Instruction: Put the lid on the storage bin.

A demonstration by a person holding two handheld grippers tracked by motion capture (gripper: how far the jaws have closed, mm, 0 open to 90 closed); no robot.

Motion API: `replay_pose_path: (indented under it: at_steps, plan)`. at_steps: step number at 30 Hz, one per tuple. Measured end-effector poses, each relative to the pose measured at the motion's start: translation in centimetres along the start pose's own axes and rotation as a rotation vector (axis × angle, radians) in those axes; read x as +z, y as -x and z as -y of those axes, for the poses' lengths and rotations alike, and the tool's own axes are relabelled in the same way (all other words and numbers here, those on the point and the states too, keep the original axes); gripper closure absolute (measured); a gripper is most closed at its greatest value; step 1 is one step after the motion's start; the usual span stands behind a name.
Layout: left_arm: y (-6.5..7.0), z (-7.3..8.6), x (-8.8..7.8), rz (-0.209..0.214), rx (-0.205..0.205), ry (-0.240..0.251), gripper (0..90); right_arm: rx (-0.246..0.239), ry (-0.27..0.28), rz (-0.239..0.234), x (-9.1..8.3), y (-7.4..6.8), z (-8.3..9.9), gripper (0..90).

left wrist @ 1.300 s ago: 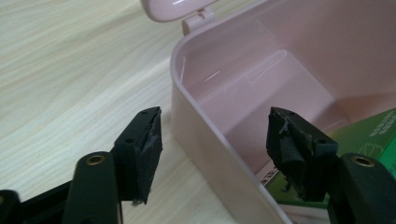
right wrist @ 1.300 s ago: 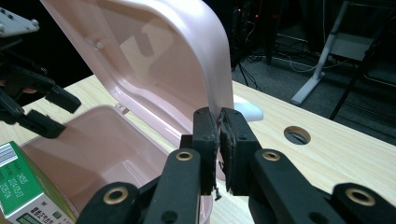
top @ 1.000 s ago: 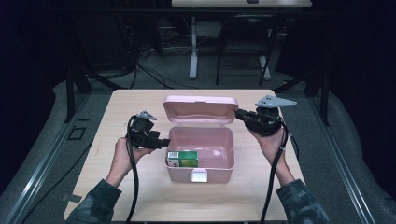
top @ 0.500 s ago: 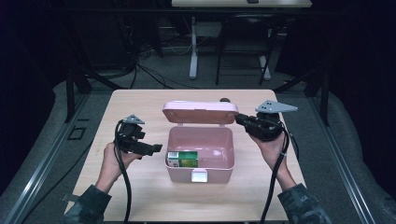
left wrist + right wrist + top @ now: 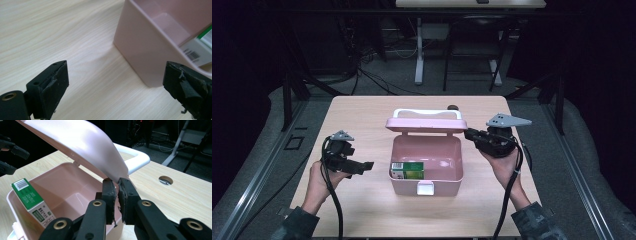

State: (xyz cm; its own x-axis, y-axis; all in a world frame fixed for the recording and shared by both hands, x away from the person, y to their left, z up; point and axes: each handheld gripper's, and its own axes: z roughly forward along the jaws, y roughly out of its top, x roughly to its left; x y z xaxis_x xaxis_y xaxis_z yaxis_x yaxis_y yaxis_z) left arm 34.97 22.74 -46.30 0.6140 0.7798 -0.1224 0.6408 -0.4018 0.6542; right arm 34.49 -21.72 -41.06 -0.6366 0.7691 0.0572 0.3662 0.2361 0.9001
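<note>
the pink box (image 5: 426, 162) sits near the middle of the table (image 5: 362, 112), closer to my edge than the far one, lid (image 5: 426, 124) hinged up at the back. i judge it light, thin moulded plastic, stiff enough to keep its shape but smooth and a bit slippery, so a pinch on a thin edge is the sure hold. my right gripper (image 5: 117, 185) is clamped on the rim of the lid at its right side, holding it part raised; the white handle (image 5: 135, 157) curves off just past the jaws. that rim is the place to grip, since the broad curved face gives the pads nothing to bite.

my left gripper (image 5: 362, 166) hangs over the table toward its left edge, apart from the box's left wall, jaws having just been opening and now wide with nothing between them.

inside, against the front-left corner, a green and white carton (image 5: 408, 170) lies on its side, barcode showing. the box has a small white latch (image 5: 425, 188) at the front.
</note>
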Motion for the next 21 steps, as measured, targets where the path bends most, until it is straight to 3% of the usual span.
replay_pose_path:
  at_steps: [7,21]
  plan:
    - [-0.6,1.2,0.5,-0.009,-0.007,-0.018,5.4,-0.005,-0.008,-0.003,-0.2,-0.3,0.5,82.8]
    - [-0.4,2.2,1.6,-0.019,0.011,-0.044,4.1,0.006,-0.032,-0.011,-0.7,-1.3,1.9,81.5]
